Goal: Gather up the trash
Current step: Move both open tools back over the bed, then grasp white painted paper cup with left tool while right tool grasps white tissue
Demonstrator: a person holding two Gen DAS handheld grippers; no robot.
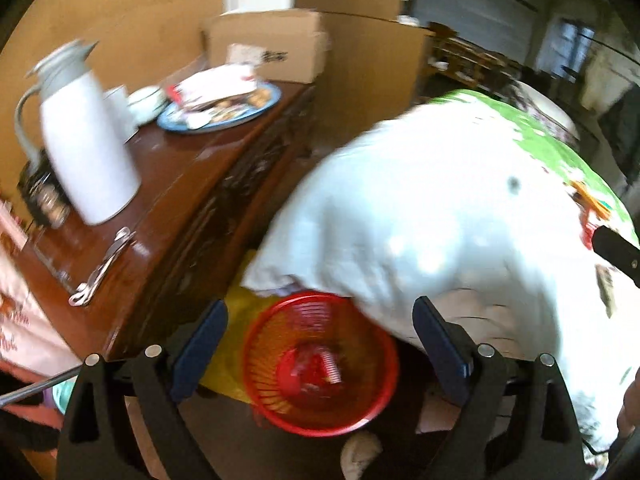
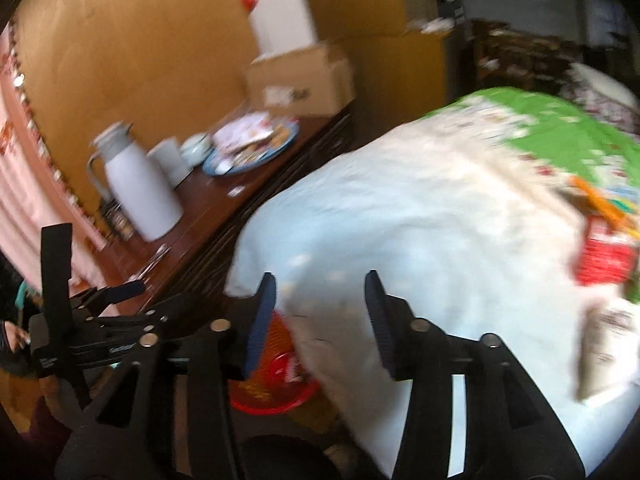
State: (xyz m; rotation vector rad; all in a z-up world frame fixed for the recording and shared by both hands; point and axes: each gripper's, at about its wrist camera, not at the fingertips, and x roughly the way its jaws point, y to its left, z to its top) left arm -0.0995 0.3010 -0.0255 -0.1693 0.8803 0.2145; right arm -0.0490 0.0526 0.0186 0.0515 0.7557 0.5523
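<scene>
below both grippers: red basket by the bed

below our left gripper [image 1: 320, 344], jaws wide apart and empty, we see the red basket [image 1: 320, 368] with red trash inside. our right gripper [image 2: 320, 316] stands half open, empty, above the white bedcover [image 2: 420, 240].

Red mesh basket [image 1: 320, 364] upright on floor; red trash [image 1: 310, 372] inside

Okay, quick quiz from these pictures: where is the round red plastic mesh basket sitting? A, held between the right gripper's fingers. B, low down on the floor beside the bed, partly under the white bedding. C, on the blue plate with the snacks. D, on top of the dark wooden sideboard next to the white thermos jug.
B: the round red plastic mesh basket sits low beside the bed, with the white bedding overhanging its far rim.
</scene>
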